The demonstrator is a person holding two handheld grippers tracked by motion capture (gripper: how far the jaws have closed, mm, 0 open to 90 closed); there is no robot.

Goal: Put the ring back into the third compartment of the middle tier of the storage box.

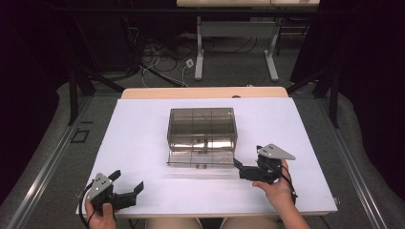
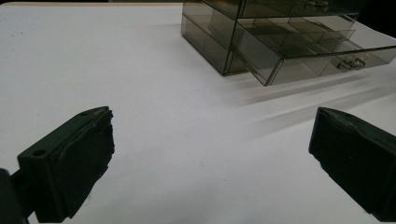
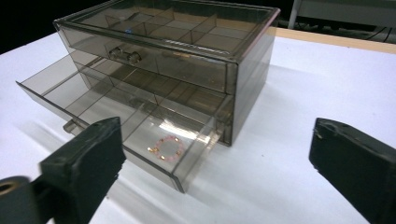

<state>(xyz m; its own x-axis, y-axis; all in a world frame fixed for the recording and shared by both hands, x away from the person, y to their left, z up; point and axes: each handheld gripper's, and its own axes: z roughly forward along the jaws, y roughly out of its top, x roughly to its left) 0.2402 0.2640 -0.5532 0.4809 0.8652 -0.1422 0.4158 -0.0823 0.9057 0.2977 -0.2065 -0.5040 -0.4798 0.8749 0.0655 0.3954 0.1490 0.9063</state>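
While both grippers rest low on the white table (image 1: 143, 138), nothing is held in either.
Landmark: a smoky see-through drawer box (image 1: 202, 125) standing on the table, toward its far middle.
Upper drawer: pushed in, its small knob (image 3: 125, 55) showing on the front in the right gripper view.
Lower drawer (image 3: 116, 116): pulled out toward the person, divided into compartments by thin walls.
Bracelet (image 3: 166, 148): a small ring of pink and gold beads lying flat in the lower drawer's front compartment at the box's right end, close to the drawer's front wall.
Left gripper (image 1: 128, 182): well in front of the box and off to its left, near the table's front edge, held by the person's left hand (image 1: 100, 217); jaws spread wide with bare table between them.
Right gripper (image 1: 236, 163): just in front of the box's right corner, near the open drawer's right end, held by the right hand (image 1: 277, 187); jaws set wide apart, clamped on nothing.
Behind the box: a strip of wooden tabletop (image 1: 205, 92), then floor with cables (image 1: 162, 59) and the grey legs of another table (image 1: 236, 47).
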